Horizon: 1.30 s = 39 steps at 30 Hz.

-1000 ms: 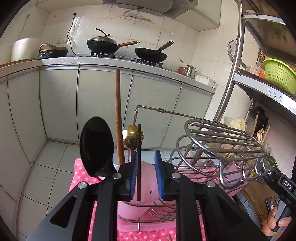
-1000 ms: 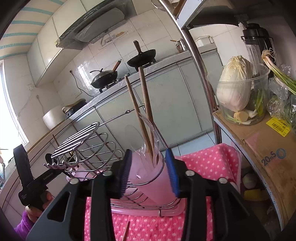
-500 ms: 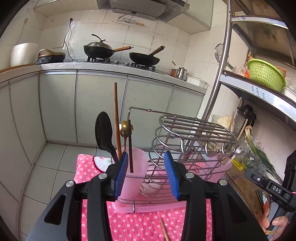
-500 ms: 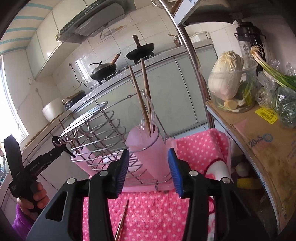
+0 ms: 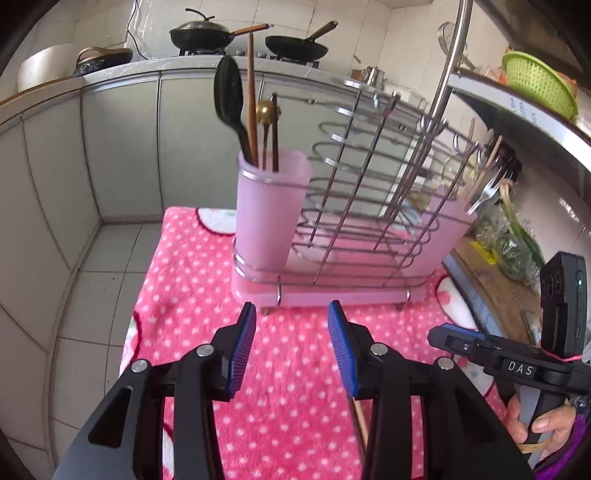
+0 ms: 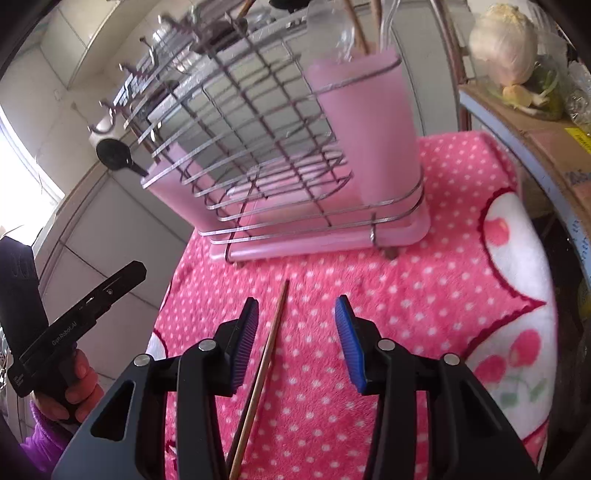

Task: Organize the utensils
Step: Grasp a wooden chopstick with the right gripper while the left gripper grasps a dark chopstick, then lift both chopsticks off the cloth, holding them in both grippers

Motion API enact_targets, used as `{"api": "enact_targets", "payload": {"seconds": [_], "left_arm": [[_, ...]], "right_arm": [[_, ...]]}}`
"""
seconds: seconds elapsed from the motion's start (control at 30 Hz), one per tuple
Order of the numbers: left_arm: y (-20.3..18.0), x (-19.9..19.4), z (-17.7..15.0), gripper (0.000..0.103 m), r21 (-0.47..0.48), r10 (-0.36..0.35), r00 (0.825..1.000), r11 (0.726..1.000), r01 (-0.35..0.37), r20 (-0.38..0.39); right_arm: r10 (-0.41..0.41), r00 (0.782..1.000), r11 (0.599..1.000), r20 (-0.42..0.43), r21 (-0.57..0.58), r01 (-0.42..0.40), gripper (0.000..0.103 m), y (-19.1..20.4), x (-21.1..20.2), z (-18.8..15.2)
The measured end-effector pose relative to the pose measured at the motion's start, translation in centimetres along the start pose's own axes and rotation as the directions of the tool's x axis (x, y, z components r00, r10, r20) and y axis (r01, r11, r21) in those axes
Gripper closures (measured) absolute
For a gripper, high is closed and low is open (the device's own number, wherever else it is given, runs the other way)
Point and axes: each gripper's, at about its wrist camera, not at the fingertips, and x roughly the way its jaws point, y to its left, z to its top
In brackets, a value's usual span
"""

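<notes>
A wire utensil rack (image 5: 369,177) on a pink base stands on a pink dotted cloth (image 5: 192,317). Its left pink cup (image 5: 269,210) holds a black spoon (image 5: 229,96), a brown chopstick and a gold-ended utensil. The rack (image 6: 258,122) also shows in the right wrist view; its right pink cup (image 6: 369,125) holds chopsticks. One wooden chopstick (image 6: 264,362) lies on the cloth, between the fingers of my right gripper (image 6: 295,343), nearer the left one. Part of that chopstick (image 5: 360,421) shows in the left wrist view. My left gripper (image 5: 291,347) is open and empty in front of the rack.
Grey kitchen cabinets with pans (image 5: 199,33) on a stove stand behind. A metal shelf at the right holds a green basket (image 5: 539,85). A cabbage (image 6: 502,40) and greens sit on a cardboard box (image 6: 554,136). The cloth's left edge drops to a tiled floor (image 5: 96,258).
Both grippers have pulled back from the rack and tilted down toward the cloth, opening wider. The left no longer straddles the cup's utensils. The loose chopstick now lies between the right fingers.
</notes>
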Motion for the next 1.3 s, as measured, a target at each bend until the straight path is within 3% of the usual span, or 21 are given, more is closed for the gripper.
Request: {"api": "enact_targets", "payload": {"seconds": [0.2,0.3,0.37,0.57,0.63,0.67,0.93,1.07,1.3], "left_arm": [[1.7,0.6,-3.0,0.063,-0.032,0.018,0.996,0.999,-0.021,-0.087],[2.5,0.3,-3.7,0.064,-0.042,0.015,0.995,0.999,-0.019,-0.094],[2.8,0.1,-3.8,0.064,-0.044,0.013,0.995,0.999,-0.017,-0.094],[3.3,-0.2,-3.9,0.064,-0.059,-0.005,0.996,0.998,-0.001,-0.094],[3.3,-0.1,-3.9,0.064,-0.055,-0.006,0.995,0.998,0.001,-0.098],[3.2,0.0,-3.9,0.064,-0.052,-0.006,0.995,0.999,0.001,-0.102],[2.3,1.5,-4.1,0.064,-0.066,-0.055,0.982,0.997,0.043,-0.183],[1.2,3.2,-4.0,0.066,-0.079,-0.103,0.957,0.993,0.085,-0.270],[-0.7,6.8,-3.2,0.070,-0.141,-0.180,0.891,0.981,0.132,-0.418]], "right_arm": [[0.005,0.994,1.000,-0.113,0.021,-0.003,0.060,1.7,4.2,-0.7],[-0.018,0.987,1.000,-0.157,0.011,0.020,0.076,2.6,5.9,-0.6],[-0.039,0.983,0.999,-0.179,0.008,0.041,0.080,2.9,7.0,-0.4],[-0.109,0.971,0.994,-0.214,-0.031,0.105,0.082,3.9,9.9,-0.4],[-0.135,0.965,0.991,-0.225,-0.046,0.128,0.095,4.1,10.6,-0.7],[-0.141,0.965,0.990,-0.221,-0.049,0.134,0.095,4.1,10.9,-0.8],[-0.112,0.976,0.993,-0.189,0.007,0.115,0.095,2.2,8.7,-0.6],[-0.111,0.979,0.993,-0.170,0.023,0.117,0.095,0.9,6.9,-0.4],[-0.117,0.984,0.991,-0.136,0.047,0.124,0.095,-1.8,4.0,-0.3]]}}
